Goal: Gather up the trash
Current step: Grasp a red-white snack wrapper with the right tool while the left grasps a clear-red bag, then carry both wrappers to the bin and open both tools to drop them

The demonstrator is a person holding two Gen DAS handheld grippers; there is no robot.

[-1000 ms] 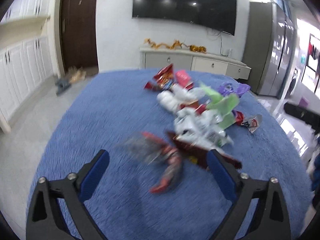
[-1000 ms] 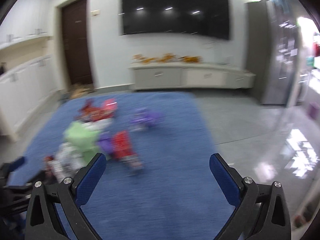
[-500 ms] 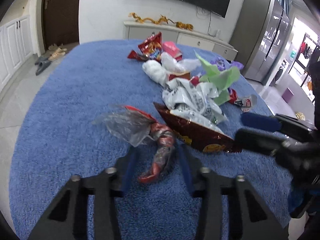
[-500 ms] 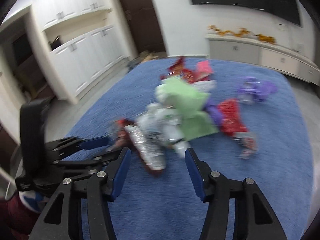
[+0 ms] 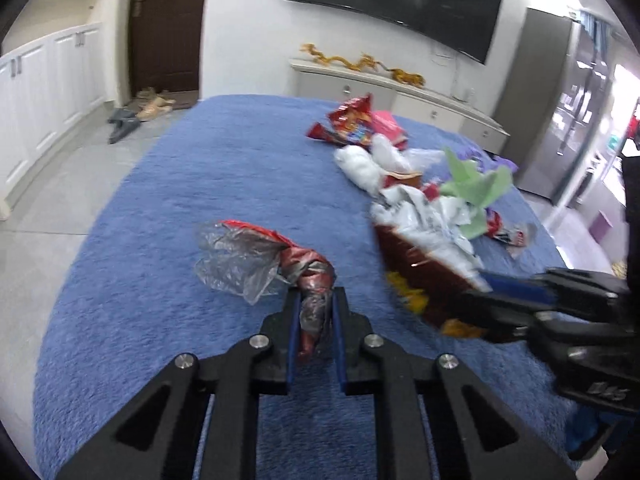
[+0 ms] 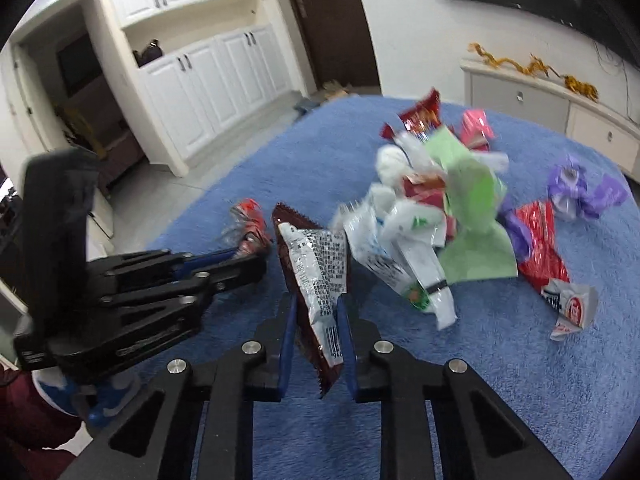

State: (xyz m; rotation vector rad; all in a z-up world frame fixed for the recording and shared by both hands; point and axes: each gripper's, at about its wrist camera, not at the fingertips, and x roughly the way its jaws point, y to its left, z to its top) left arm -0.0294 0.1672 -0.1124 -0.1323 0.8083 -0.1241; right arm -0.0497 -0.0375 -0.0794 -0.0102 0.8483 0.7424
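While both grippers are clamped, we note two trash items in hand. Left gripper [image 5: 315, 320] pinches a twisted red-and-silver foil wrapper [image 5: 310, 280] w/ clear crumpled plastic [image 5: 236, 260] trailing onto the blue shaggy carpet [image 5: 200, 184]. Right gripper [image 6: 318, 320] grips a dark brown snack bag w/ white printed back [image 6: 320, 276], held upright. Just beyond we see a mixed pile: white plastic bags [image 6: 400, 248], green paper sheet [image 6: 472, 216], red packet [image 6: 538, 240], purple wrapper [image 6: 580, 192]. White cabinets [image 6: 208, 80] stand at left.
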